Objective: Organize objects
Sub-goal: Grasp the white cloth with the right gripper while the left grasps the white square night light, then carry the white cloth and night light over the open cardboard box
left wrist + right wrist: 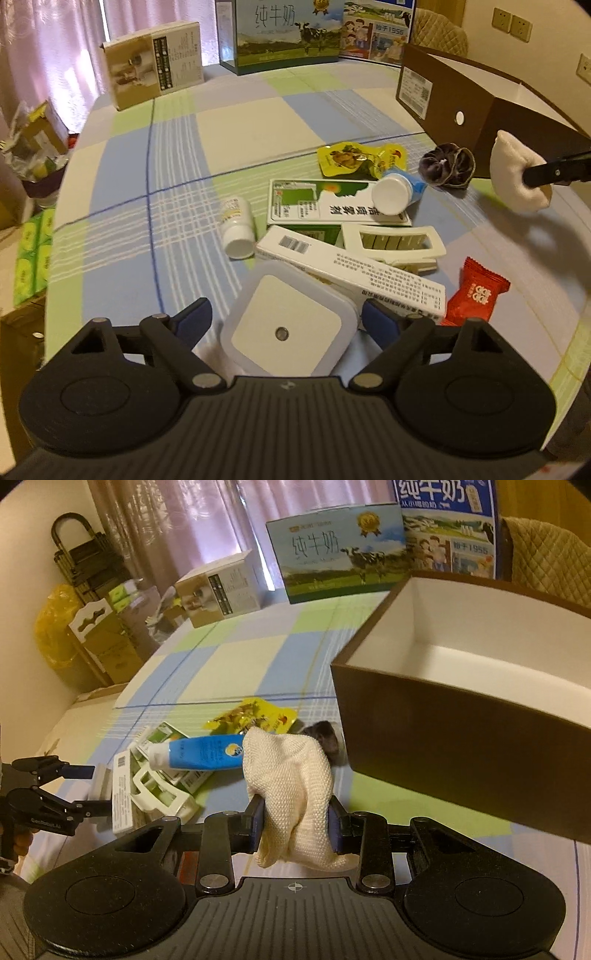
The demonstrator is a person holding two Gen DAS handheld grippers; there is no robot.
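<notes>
My left gripper (286,317) is open low over the checked tablecloth, its fingers on either side of a white square night light (288,328). It also shows at the left edge of the right wrist view, left gripper (88,789). My right gripper (295,823) is shut on a cream knitted cloth (291,775), held above the table next to the open brown box (461,738). From the left wrist view the cloth (517,173) hangs in front of that box (461,96). The box's white inside looks empty.
A pile lies mid-table: blue tube (399,188), yellow pouch (354,158), green-white carton (314,203), white bottle (236,225), long white carton (354,277), white clip (391,240), red packet (476,291), dark scrunchie (447,166). Milk cartons (284,33) stand behind.
</notes>
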